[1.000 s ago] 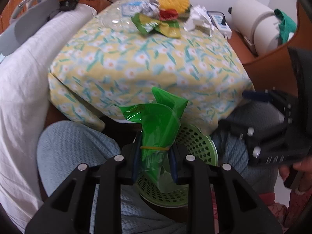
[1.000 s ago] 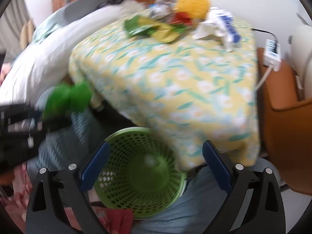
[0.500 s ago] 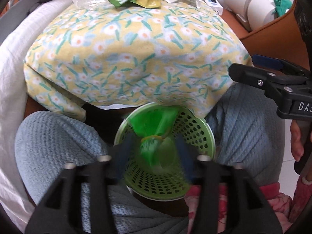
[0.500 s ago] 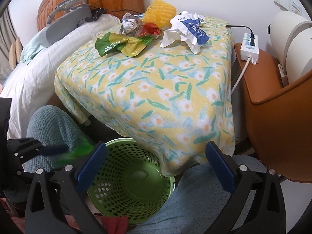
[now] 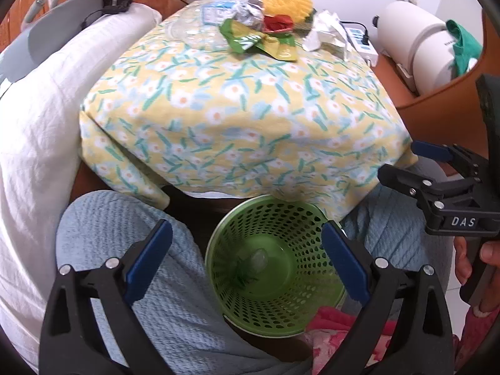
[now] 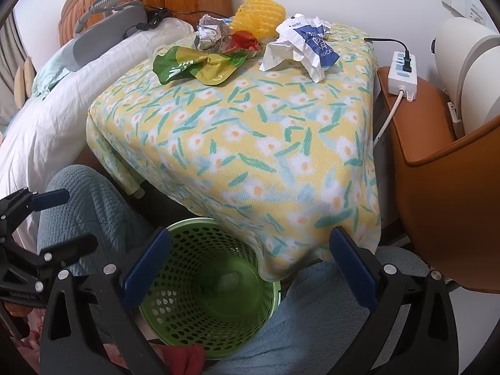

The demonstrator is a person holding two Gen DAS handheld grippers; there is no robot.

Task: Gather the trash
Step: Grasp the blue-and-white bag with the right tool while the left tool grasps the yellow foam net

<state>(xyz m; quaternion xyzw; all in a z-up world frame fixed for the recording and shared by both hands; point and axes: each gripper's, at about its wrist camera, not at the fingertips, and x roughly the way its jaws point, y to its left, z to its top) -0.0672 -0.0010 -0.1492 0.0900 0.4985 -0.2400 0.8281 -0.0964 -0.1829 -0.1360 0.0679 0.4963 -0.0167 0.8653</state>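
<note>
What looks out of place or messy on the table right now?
Crumpled trash sits bunched at the far edge of the flowered tablecloth: a green-yellow wrapper, a white-and-blue wrapper, a crumpled foil wad, a red scrap and yellow foam netting. The green basket sits below.

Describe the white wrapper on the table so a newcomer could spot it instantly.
Start at the flowered tablecloth and look to the trash pile at its far edge. The crumpled white wrapper lies at the right end, the only piece with a blue printed panel.
</note>
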